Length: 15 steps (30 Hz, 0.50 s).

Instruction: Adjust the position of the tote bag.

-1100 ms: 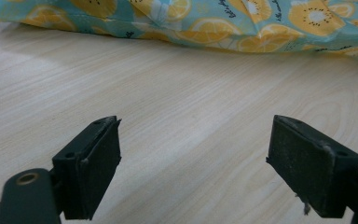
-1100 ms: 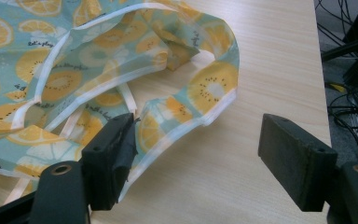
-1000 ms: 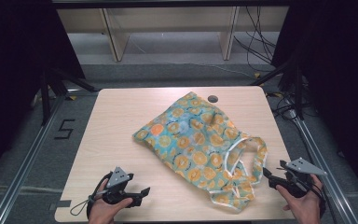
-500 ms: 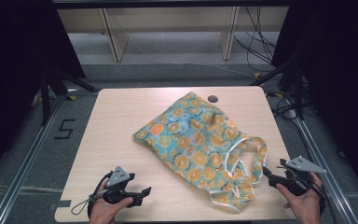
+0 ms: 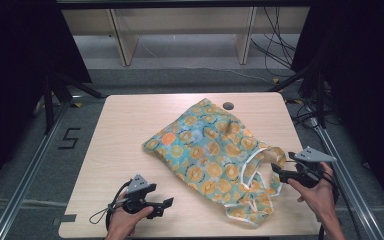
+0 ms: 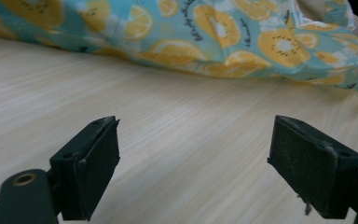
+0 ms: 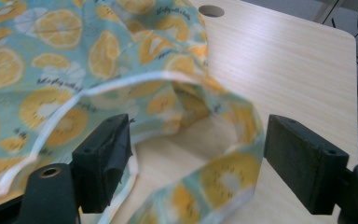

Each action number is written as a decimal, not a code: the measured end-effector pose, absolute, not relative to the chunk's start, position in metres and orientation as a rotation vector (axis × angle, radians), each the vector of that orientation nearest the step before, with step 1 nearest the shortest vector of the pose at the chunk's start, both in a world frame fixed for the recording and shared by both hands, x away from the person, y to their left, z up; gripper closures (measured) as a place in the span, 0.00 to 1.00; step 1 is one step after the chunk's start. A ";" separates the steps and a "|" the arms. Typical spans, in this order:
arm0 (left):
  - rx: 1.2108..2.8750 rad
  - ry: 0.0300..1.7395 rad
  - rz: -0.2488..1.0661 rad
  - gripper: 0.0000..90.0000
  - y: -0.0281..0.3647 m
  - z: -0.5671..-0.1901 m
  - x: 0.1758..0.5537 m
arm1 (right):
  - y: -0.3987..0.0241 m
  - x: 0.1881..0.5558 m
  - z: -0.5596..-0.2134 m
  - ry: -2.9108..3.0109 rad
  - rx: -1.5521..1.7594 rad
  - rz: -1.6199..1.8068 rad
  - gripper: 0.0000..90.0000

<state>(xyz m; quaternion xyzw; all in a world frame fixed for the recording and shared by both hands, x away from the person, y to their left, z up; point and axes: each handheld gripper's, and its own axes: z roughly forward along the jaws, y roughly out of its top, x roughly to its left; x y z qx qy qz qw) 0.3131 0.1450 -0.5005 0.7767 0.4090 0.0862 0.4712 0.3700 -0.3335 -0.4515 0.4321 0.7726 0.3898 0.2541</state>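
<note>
A teal cloth bag (image 5: 207,150) printed with orange citrus slices lies crumpled on the right half of the wooden table (image 5: 125,130). Its white-edged handle loops (image 5: 270,157) trail toward the right edge. My right gripper (image 5: 277,170) is open at those loops. In the right gripper view one handle strap (image 7: 223,175) curves across the gap between the jaws of the right gripper (image 7: 198,161), touching neither pad clearly. My left gripper (image 5: 166,204) is open near the front edge, pointing right, its jaws empty over bare wood. In the left gripper view the left gripper (image 6: 193,163) faces the bag (image 6: 223,37) a little ahead.
A round cable hole (image 5: 228,105) sits in the table near the far edge, just behind the bag. Bare wood stretches over the table's left half. A floor mark shaped like a 5 (image 5: 69,138) lies left of the table. Cables (image 5: 300,117) run along the right.
My right gripper has edged forward and left, up to the bag's handle loops. The left gripper has barely shifted. The bag lies as before.
</note>
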 end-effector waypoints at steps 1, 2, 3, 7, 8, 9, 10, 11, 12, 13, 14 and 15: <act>1.894 0.993 0.204 0.17 0.140 -0.501 0.315 | -0.332 0.376 -0.451 2.080 1.178 1.053 0.28; 1.899 0.990 0.190 0.17 0.135 -0.501 0.317 | -0.331 0.381 -0.449 2.095 1.191 1.037 0.27; 1.904 0.980 0.176 0.17 0.131 -0.501 0.320 | -0.329 0.385 -0.450 2.094 1.213 1.045 0.27; 1.911 0.983 0.135 0.17 0.113 -0.504 0.326 | -0.330 0.402 -0.451 2.138 1.196 0.988 0.27; 1.899 0.983 0.131 0.17 0.109 -0.505 0.327 | -0.332 0.406 -0.454 2.143 1.170 0.977 0.26; 1.903 0.980 0.128 0.17 0.105 -0.505 0.329 | -0.332 0.409 -0.455 2.149 1.193 0.981 0.26; 1.903 0.980 0.128 0.17 0.105 -0.505 0.329 | -0.333 0.413 -0.458 2.152 1.175 0.970 0.26; 1.900 0.978 0.112 0.17 0.099 -0.506 0.332 | -0.334 0.416 -0.458 2.174 1.176 0.954 0.26; 1.905 0.979 0.109 0.16 0.097 -0.506 0.333 | -0.332 0.418 -0.460 2.160 1.184 0.969 0.26; 1.894 0.989 0.101 0.16 0.094 -0.507 0.334 | -0.331 0.420 -0.460 2.178 1.166 0.965 0.27; 1.877 1.014 0.062 0.16 0.092 -0.507 0.335 | -0.330 0.423 -0.461 2.191 1.159 0.968 0.28; 1.858 1.024 0.031 0.16 0.091 -0.508 0.336 | -0.328 0.426 -0.462 2.206 1.146 0.964 0.29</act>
